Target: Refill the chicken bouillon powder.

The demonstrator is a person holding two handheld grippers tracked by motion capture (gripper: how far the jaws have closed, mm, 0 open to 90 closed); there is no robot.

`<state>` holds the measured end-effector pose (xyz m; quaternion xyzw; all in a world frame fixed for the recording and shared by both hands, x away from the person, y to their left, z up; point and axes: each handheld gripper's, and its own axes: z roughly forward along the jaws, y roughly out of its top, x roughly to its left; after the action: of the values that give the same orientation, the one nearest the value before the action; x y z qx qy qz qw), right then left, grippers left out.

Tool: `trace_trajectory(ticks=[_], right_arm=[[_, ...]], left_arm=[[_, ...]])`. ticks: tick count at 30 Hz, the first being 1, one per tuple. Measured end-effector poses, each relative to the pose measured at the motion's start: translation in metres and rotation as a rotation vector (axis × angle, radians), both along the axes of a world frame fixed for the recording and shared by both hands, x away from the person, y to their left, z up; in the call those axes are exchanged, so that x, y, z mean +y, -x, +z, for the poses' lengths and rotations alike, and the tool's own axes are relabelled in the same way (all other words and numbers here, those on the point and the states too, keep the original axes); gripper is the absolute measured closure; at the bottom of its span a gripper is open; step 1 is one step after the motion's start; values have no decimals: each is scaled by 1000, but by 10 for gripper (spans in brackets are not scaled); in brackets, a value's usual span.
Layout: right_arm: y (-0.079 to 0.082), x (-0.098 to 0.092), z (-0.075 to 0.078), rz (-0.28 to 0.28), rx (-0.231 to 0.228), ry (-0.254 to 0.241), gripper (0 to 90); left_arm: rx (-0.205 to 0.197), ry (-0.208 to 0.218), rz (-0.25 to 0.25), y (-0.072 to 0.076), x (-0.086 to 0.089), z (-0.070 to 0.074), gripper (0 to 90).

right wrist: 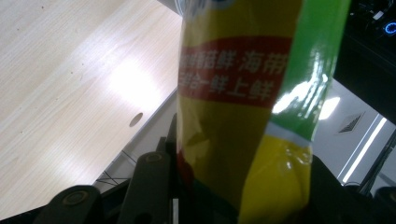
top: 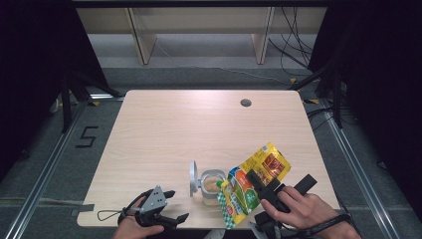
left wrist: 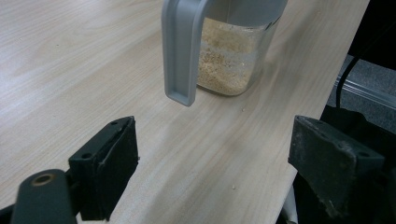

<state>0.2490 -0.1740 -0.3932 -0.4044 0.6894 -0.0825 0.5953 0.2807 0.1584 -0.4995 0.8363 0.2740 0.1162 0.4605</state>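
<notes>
While the right gripper (top: pixel 259 185) clamps its jaws on the yellow-green bag (top: pixel 251 181), tilted mouth-down over the open jar (top: pixel 212 186) near the table (top: pixel 199 129) front edge, the left gripper (top: pixel 171 206) rests beside it, jaws wide apart, empty.

Overhead view; two close gripper views

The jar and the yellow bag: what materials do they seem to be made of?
Jar: clear body, probably plastic or glass, since the granules show through; its grey lid looks like matte plastic.
Yellow bag: glossy printed plastic film, apparently, with creases and bright glare.
</notes>
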Motion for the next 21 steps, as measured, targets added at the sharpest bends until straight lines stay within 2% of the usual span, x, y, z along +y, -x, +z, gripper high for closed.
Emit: trace_trajectory(ticks=[1, 9, 10, 11, 13, 17, 21], right_arm=[[0, 0, 0, -2, 11, 5, 662], [0, -1, 0, -10, 6, -5, 663], [0, -1, 0, -11, 8, -4, 663], [0, -1, 0, 0, -2, 7, 663], [-1, -1, 0, -2, 8, 12, 663], [-1, -1, -1, -6, 13, -6, 663], [-1, 0, -2, -5, 14, 2, 663]], left_arm=[[2, 6, 3, 0, 0, 0, 152], [16, 13, 20, 2, -1, -1, 152], [16, 13, 19, 2, -1, -1, 152], [10, -5, -4, 0, 0, 0, 152], [2, -14, -6, 0, 0, 0, 152], [6, -6, -3, 0, 0, 0, 152], [6, -6, -4, 0, 0, 0, 152]])
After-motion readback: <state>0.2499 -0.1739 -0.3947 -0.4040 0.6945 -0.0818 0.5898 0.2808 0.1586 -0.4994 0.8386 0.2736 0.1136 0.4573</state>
